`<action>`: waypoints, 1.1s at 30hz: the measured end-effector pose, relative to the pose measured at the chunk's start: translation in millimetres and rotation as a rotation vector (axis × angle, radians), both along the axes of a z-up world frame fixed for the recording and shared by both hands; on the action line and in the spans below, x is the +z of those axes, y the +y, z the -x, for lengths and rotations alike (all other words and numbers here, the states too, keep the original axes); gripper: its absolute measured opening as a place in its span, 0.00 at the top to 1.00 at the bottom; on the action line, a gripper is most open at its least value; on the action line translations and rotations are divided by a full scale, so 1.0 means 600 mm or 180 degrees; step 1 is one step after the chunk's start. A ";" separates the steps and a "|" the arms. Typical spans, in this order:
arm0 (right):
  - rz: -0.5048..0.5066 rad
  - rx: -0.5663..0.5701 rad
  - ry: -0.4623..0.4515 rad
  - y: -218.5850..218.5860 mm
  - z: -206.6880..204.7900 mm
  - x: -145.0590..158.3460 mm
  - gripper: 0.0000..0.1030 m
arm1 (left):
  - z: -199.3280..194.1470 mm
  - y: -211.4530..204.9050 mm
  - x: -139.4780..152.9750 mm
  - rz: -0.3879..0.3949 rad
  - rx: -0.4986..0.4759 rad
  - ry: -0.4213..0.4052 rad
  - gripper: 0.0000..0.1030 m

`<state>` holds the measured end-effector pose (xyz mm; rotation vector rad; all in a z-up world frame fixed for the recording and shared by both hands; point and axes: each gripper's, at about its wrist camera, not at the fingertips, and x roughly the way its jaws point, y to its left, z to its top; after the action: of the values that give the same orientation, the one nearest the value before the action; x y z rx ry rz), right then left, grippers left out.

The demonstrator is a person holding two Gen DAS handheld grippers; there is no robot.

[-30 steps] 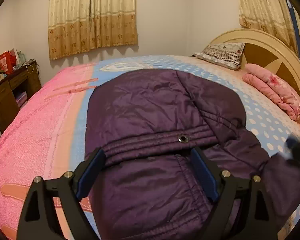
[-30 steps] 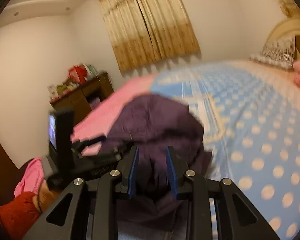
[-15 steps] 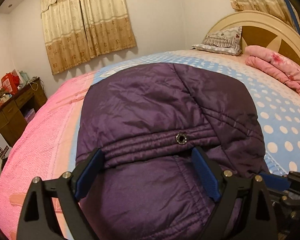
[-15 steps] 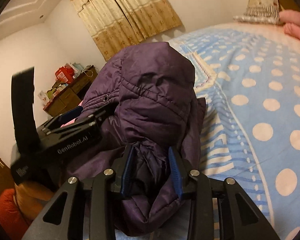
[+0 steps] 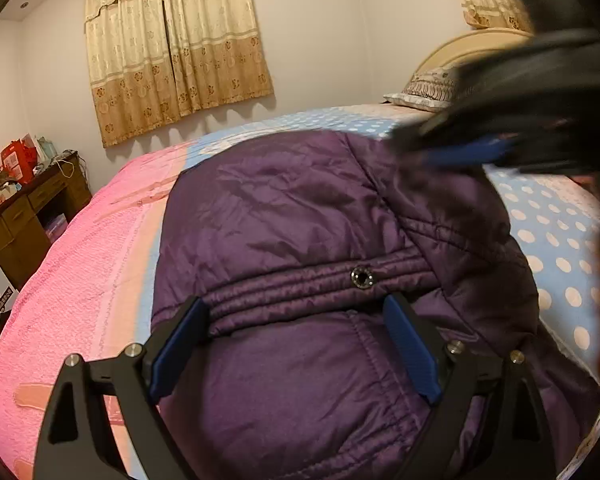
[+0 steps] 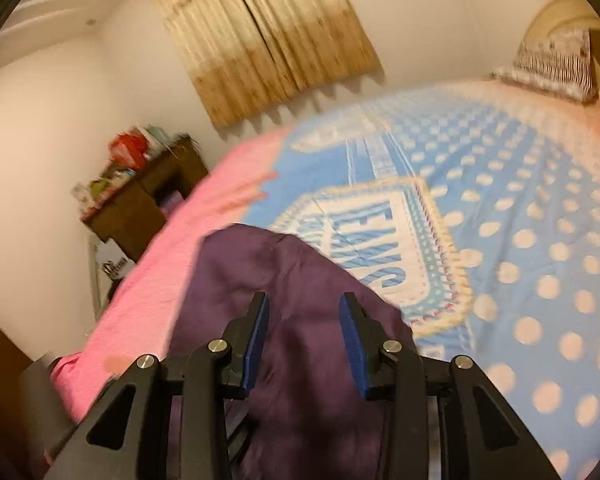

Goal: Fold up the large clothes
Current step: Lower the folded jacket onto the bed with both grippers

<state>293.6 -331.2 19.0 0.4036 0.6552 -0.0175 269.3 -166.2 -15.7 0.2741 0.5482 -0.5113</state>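
Purple jacket (image 5: 300, 240) lies bunched on the bed (image 5: 80, 280), toward its near edge, across the pink and blue halves of the cover. Left gripper (image 5: 296, 344) is spread wide over the ribbed band by the snap (image 5: 362, 278), holding nothing. Right gripper (image 6: 304, 336) is partly spread over the fabric, nothing pinched. We'd close each on one layer at the edge, lift together, and keep the fold line straight.

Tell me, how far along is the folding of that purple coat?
The purple jacket already lies bunched into a compact bundle on the bed. The left gripper rests open on its ribbed band; the right gripper hangs open above it, gripping nothing. Tidying the bundle looks left.
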 end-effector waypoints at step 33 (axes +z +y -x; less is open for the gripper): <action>-0.0028 0.0198 0.0597 -0.011 -0.124 -0.132 0.61 | -0.273 -0.010 -0.020 -0.0714 0.0948 0.0023 0.03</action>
<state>368.3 -338.0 -60.1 0.3928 0.8529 0.0068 433.0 -172.1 -28.0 0.3966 0.6419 -0.1616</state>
